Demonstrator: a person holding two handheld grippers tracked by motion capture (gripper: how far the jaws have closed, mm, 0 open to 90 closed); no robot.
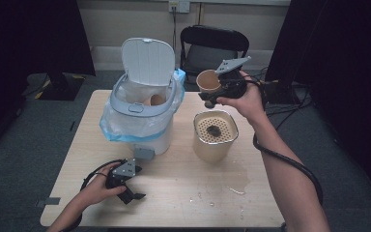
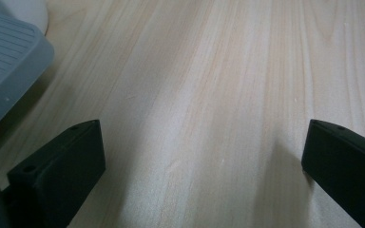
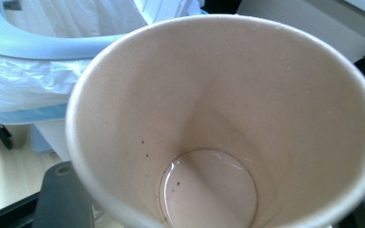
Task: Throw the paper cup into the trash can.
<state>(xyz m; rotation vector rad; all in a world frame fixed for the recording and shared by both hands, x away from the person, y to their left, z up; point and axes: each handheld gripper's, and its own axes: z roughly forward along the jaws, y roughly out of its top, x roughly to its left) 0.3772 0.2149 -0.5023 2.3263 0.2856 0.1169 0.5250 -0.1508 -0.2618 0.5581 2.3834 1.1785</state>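
Note:
A tan paper cup [image 1: 208, 80] hangs in the air behind the beige strainer container [image 1: 215, 142], with my right gripper [image 1: 212, 91] shut on it. In the right gripper view the cup [image 3: 228, 118] faces me, holding a film of liquid and a few dark specks at its bottom, and one black jaw presses its lower left side. A dark clump [image 1: 214, 129] lies on the container's perforated top. My left gripper [image 1: 131, 193] rests on the table near the front left, and in the left gripper view it [image 2: 204, 137] stands open over bare wood.
A white pedal bin [image 1: 142, 104] with a raised lid and blue-edged bag stands at the table's back left, another cup [image 1: 157, 100] inside it. Its grey pedal [image 2: 4, 61] lies close to my left gripper. A wet patch [image 1: 236, 186] marks the table's front right. A black chair [image 1: 212, 48] stands behind.

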